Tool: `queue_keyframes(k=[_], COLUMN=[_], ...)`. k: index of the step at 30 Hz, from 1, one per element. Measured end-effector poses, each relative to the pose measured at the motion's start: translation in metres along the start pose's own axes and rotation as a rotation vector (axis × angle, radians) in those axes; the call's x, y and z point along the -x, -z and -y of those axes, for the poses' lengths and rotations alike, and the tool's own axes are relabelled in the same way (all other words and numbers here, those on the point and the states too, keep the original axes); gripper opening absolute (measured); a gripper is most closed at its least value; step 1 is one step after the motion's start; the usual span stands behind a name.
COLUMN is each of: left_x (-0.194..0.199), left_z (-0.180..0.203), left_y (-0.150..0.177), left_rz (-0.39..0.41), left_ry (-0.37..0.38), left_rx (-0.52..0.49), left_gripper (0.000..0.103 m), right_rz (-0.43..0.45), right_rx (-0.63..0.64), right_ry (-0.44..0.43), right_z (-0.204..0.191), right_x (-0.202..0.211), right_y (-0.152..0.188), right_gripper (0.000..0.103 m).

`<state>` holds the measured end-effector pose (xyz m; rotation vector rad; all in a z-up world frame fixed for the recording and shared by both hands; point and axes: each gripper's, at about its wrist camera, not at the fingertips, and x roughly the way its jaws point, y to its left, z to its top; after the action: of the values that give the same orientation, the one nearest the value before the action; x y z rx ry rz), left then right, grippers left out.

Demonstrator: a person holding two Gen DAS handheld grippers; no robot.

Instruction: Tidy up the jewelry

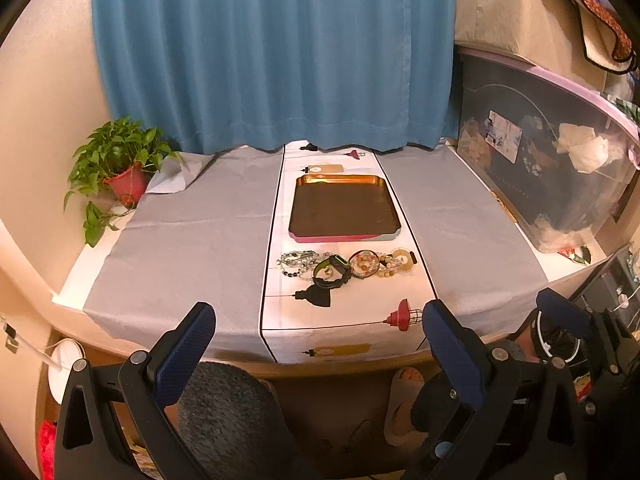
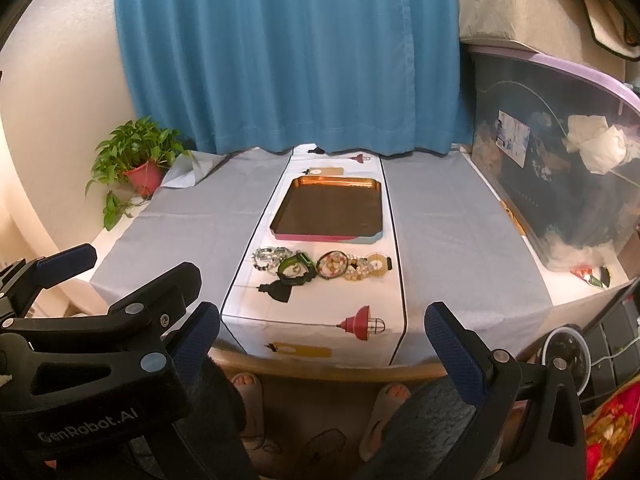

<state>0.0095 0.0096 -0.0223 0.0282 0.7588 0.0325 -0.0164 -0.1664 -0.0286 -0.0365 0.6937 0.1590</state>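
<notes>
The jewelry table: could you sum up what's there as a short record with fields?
Tray: empty rectangular tray with orange rim and dark base, on the white printed table runner
Jewelry: cluster of beaded bracelets, black-and-green watch and round beige disc, on the runner just in front of the tray
Left gripper: open, holding nothing
Right gripper: open, holding nothing
Corner: green potted plant in red pot
</notes>
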Motion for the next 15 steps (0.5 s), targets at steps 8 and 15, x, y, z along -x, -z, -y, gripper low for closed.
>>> queue_keyframes(k=[8,15], left_x=[-0.001,-0.001], left_z=[0.001,0.001], left_y=[0.001,0.001], left_rz=[-0.007,-0.008], left_ry=[0.002,0.001], left_rx=[0.0,0.0], left_gripper=[0.102,0.102], right_rz=[-0.015,-0.019], right_rx=[-0.005,-0.003], right_ry=[-0.007,0.0], right_z=[0.006,-0.001], right_x=[0.0,-0.003], right_y=[-0.007,-0.01], right_gripper=[0.102,0.102])
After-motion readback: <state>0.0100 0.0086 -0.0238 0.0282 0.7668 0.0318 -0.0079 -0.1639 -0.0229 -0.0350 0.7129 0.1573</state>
